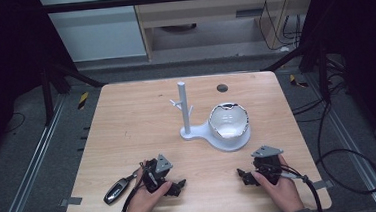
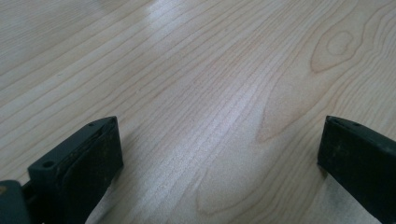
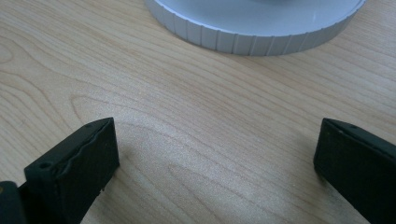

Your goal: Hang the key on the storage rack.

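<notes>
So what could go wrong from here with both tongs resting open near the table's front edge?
1. The car key lies close to the left tongs, near the table edge; a careless sweep could push it off.
2. The bowl looks cracked along its rim, so a hard squeeze from the right tongs might break it.
3. The stand's thin post could get knocked when reaching past.

table (image 1: 127,130): 1 | stand (image 1: 184,111): 1 | bowl (image 1: 228,119): 1 | car key (image 1: 117,189): 1 | claws: 2 — left claw (image 1: 176,188), right claw (image 1: 245,176)
</notes>
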Demonstrator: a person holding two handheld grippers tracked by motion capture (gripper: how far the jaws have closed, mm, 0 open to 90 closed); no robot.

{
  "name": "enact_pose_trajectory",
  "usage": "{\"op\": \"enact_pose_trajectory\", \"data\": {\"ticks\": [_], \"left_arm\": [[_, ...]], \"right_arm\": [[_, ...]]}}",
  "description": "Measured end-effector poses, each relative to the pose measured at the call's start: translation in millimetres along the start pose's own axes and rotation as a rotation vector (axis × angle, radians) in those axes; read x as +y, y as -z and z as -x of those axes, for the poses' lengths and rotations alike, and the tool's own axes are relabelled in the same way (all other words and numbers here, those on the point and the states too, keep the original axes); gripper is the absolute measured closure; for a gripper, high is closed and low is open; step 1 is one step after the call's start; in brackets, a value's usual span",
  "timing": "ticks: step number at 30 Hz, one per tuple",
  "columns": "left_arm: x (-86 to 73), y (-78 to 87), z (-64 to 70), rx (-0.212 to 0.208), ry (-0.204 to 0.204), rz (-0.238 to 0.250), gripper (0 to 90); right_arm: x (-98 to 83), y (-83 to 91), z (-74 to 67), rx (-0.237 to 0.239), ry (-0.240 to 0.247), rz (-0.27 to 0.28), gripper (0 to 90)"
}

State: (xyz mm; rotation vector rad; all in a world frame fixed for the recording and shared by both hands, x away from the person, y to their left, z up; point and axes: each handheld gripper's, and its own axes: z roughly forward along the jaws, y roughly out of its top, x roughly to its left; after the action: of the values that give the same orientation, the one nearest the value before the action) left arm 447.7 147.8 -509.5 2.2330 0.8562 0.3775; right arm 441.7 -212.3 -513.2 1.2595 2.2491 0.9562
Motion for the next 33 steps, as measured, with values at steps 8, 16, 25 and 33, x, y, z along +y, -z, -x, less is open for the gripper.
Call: {"op": "enact_pose_trajectory", "data": {"ticks": [8, 16, 25, 33], "left_arm": [[1.7, -0.7, -1.1, -0.011, -0.009, -0.007, 0.0], [24.6, 8.5, -5.2, -0.004, -0.005, -0.110, 3.8], [56.5, 41.7, -29.8, 0.094, -0.032, -0.234, 3.8], [51.5, 59.3, -44.6, 0.126, -0.044, -0.320, 5.0]], "right_arm": [[-0.4, 0.6, 0.5, 0.006, 0.008, 0.001, 0.7], [-0.4, 0.4, -0.8, -0.004, -0.004, 0.001, 0.5], [-1.3, 1.2, -0.9, -0.001, -0.006, 0.001, 0.5], [-3.2, 3.0, -2.5, -0.014, -0.018, 0.000, 0.5]]}}
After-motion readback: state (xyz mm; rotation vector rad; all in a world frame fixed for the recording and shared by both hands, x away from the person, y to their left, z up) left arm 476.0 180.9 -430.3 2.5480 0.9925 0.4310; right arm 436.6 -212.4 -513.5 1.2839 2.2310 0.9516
